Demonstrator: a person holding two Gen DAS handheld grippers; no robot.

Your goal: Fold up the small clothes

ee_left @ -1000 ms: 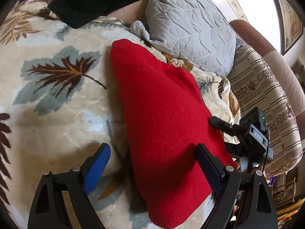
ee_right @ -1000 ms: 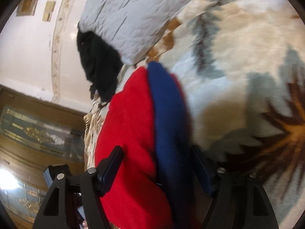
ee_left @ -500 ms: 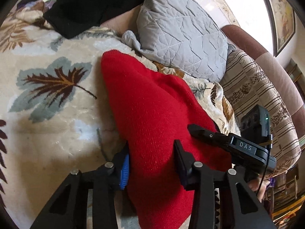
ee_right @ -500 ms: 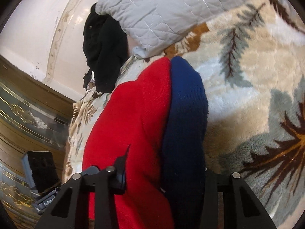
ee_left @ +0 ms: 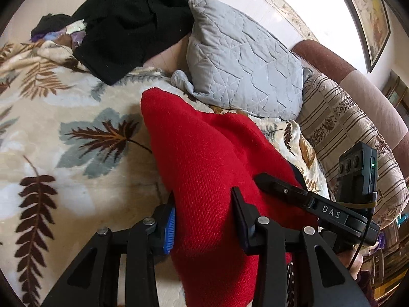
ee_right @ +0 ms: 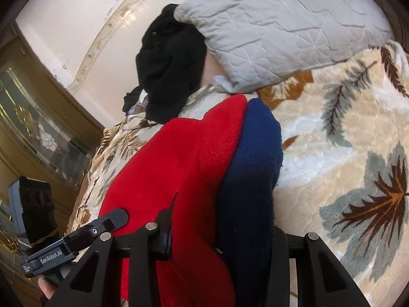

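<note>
Left gripper point(ee_left: 204, 220), right gripper point(ee_right: 219, 232) both clamp red knit point(ee_left: 204, 158) edge.

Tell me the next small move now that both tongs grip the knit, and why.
Probably lift both ends together: the left tongs and right tongs each pinch the red and navy knit garment, whose far end lies on the leaf-print blanket.

Leaf-print blanket point(ee_left: 76, 184) carries red/navy knit point(ee_left: 204, 158), grey cushion point(ee_left: 242, 71) & black clothes point(ee_left: 133, 20) (heaped).
</note>
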